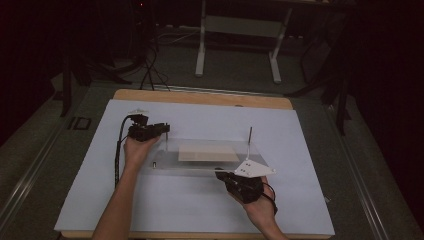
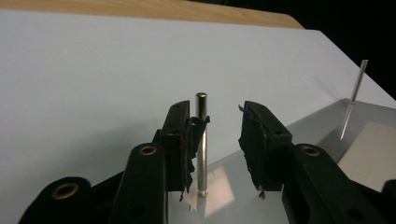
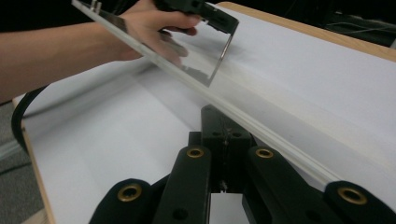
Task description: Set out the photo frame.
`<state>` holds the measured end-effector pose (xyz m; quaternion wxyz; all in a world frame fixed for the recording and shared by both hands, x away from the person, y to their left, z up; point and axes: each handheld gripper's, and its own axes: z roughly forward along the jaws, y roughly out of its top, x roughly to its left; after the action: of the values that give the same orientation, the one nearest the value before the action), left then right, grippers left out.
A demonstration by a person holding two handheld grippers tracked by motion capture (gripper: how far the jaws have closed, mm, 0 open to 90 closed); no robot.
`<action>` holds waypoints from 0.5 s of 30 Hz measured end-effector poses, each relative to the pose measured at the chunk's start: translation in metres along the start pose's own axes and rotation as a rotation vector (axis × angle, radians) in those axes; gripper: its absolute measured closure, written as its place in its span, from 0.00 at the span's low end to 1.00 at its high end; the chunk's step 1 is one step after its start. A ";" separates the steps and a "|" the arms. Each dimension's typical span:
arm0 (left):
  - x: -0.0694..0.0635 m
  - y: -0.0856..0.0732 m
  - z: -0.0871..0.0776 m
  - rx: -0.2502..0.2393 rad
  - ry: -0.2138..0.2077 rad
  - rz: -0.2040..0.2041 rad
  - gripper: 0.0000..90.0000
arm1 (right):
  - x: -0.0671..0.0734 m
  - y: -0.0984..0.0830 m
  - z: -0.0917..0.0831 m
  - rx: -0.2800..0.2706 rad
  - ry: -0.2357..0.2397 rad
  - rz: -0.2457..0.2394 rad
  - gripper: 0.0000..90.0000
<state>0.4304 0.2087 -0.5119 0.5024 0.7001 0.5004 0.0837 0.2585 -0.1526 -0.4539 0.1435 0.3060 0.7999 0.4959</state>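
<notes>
A clear plate (image 1: 200,166) lies on the white board, with a pale sheet (image 1: 207,152) under it. At its far left corner my left gripper (image 1: 165,128) stands open around an upright metal pin (image 2: 201,140). The pin stands close against one pad and clear of the other, between the left gripper's (image 2: 217,116) jaws. A second thin pin (image 1: 250,135) (image 2: 353,100) rises at the far right corner. My right gripper (image 1: 218,174) (image 3: 224,122) is shut, its tips against the plate's (image 3: 187,70) near edge. Whether they pinch anything is hidden.
The white board (image 1: 150,200) covers most of the wooden table (image 1: 200,96). Cables trail from both grippers. Behind the table, on the dark floor, stand a desk frame (image 1: 240,30) and stand legs. The person's other hand (image 3: 154,23) shows beyond the plate.
</notes>
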 end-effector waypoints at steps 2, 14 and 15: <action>-0.001 0.000 -0.006 -0.017 -0.003 0.005 0.69 | -0.001 0.002 0.000 -0.004 0.006 0.005 1.00; -0.011 -0.009 -0.038 -0.036 -0.056 0.082 0.66 | -0.004 0.009 -0.001 -0.018 0.002 0.010 1.00; -0.012 -0.011 -0.040 -0.035 -0.057 0.088 0.66 | -0.005 0.010 -0.002 -0.019 0.003 0.012 1.00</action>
<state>0.3927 0.2239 -0.4962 0.5244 0.7146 0.4532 0.0944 0.2647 -0.1537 -0.4451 0.1423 0.3087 0.7934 0.5049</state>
